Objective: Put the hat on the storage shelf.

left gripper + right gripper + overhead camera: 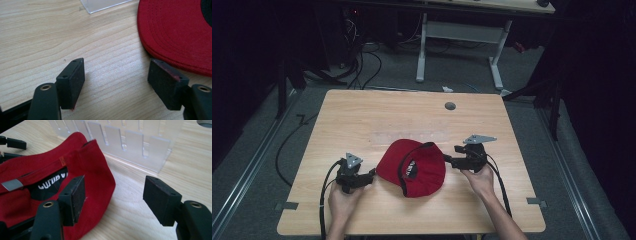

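A red cap (pixel 412 167) lies upside down near the table's front middle, its black lining with white lettering (pixel 52 183) facing up. My left gripper (pixel 373 173) is open just left of the cap, and the cap's stitched brim (pixel 175 32) lies past its right jaw. At the cap's right side, my right gripper (pixel 447 159) is open. Its left jaw hovers over the cap's red edge (pixel 100 177) and its right jaw is over bare wood. Neither gripper holds anything.
A clear plastic slotted rack (pixel 120 142) stands on the wooden table (pixel 362 115) just beyond the cap; one corner of the rack (pixel 105 5) appears in the left gripper view. A grey round cable port (pixel 450 106) sits near the far edge. Cables lie on the floor behind.
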Demonstrator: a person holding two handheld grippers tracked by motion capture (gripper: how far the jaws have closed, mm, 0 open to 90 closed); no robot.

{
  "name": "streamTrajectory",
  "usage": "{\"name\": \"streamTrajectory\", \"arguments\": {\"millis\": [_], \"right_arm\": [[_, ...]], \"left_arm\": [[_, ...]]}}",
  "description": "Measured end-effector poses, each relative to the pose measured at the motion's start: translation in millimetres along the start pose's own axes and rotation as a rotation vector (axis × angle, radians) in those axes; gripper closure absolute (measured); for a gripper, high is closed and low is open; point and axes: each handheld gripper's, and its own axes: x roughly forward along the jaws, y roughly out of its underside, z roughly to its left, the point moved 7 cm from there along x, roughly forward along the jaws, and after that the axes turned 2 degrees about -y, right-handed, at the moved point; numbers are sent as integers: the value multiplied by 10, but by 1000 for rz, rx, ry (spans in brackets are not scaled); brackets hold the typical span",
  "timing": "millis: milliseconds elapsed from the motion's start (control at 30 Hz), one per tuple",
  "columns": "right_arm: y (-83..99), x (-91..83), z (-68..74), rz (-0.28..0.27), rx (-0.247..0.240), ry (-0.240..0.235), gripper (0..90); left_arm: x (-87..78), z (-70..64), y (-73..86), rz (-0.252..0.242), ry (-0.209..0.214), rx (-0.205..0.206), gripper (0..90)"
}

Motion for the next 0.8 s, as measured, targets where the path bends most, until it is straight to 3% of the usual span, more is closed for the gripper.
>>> {"name": "streamTrajectory", "arguments": {"millis": [367,800], "right_arm": [[-142,108,45,-12,-3,-26,343],[-295,330,168,22,-53,-57,322]], "left_arm": [[0,0,1,0,0,0,302],[3,-5,1,1,3,1,301]]}}
